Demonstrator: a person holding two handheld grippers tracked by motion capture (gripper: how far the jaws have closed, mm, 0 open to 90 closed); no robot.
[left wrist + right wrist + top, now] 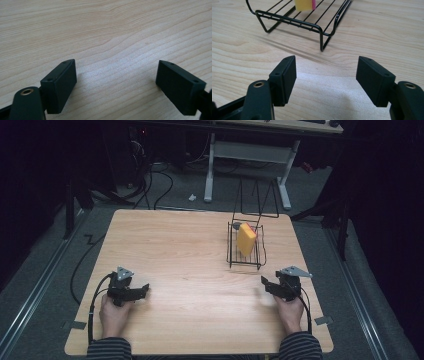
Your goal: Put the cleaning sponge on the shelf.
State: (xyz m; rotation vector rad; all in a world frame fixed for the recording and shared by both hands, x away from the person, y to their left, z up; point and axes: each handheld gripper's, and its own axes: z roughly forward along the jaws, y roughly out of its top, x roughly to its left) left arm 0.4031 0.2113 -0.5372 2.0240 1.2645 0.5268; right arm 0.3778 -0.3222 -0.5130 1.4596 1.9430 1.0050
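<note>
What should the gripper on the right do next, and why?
Probably ease the right gripper forward toward the black wire rack. Its jaws stand open with nothing between them, and the rack sits just ahead of it on the table, holding the yellow sponge. The left gripper is open too, but faces bare wood.

left tongs (pixel 145 289): near-left, held in left hand (pixel 114 314), jaws wide apart, nothing between them, pointing right | right tongs (pixel 264 282): near-right, held in right hand (pixel 290 312), jaws apart, nothing between them, pointing left and slightly far | forearms: striped sleeves enter from the near edge, well apart
</note>
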